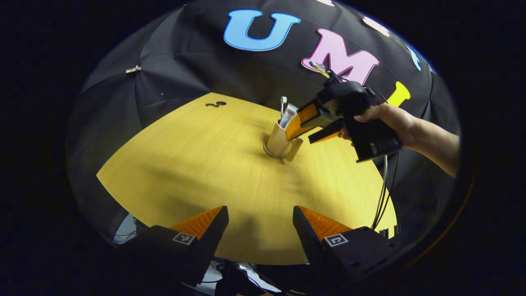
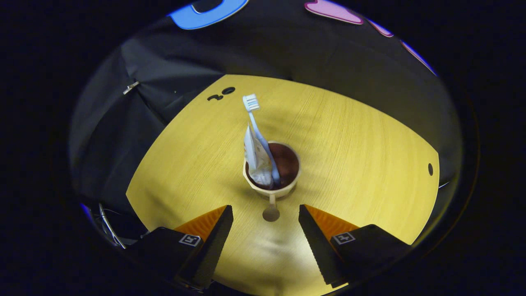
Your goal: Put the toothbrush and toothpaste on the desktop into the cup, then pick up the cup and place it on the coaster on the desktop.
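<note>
Right hand-held gripper (image 2: 265, 224) spread, cup (image 2: 272, 176) just ahead

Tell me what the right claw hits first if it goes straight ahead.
Probably the cup's handle, centred between the open right claw fingers, then the cup with the toothbrush and toothpaste; depth is unclear.

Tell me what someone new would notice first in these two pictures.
A beige cup stands mid-table with a toothbrush and toothpaste poking out. The right gripper, jaws open, hovers beside the cup's rim, held by a hand. The left gripper waits open over the near edge.
</note>
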{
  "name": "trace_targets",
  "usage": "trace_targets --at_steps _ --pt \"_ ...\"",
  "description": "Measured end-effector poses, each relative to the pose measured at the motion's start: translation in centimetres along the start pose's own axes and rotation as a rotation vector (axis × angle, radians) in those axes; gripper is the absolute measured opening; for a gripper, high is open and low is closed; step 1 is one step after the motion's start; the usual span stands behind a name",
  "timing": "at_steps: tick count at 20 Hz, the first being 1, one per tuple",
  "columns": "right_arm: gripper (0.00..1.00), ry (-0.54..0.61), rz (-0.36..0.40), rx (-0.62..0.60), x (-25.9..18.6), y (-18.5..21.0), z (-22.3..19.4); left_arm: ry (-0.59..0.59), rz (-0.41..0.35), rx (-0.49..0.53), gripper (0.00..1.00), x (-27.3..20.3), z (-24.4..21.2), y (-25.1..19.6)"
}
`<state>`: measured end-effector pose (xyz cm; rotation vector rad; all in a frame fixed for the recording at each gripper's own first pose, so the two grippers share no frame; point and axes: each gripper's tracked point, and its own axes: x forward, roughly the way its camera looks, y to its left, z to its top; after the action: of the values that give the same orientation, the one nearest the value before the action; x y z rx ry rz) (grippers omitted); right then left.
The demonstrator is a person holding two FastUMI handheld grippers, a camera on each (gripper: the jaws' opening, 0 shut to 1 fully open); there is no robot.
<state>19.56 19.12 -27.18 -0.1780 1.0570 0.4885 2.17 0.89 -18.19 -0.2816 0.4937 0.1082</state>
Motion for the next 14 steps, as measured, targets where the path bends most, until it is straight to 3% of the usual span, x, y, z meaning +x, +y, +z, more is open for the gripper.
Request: trace_targets --at_steps 5,8,12,14 --pt "0.99 -0.178 -0.033 0.025 -6.2 -2.0 1.0 -0.111 -0.001 0.054 0.98 0.1 4.2 -1.3" --pt "0.99 -0.313 -0.007 0.096 -10.7 -2.5 1.7 -0.169 -0.032 0.069 0.98 0.1 6.5 -2.8" --pt "0.99 -0.495 -0.112 0.152 -16.6 -6.5 1.0 -0.27 -0.063 0.106 0.98 -0.3 9.8 -4.6" --pt "0.99 -0.516 -0.15 0.169 -18.2 -7.8 -1.1 -0.296 -0.074 0.137 0.98 -0.4 10.9 -5.5"
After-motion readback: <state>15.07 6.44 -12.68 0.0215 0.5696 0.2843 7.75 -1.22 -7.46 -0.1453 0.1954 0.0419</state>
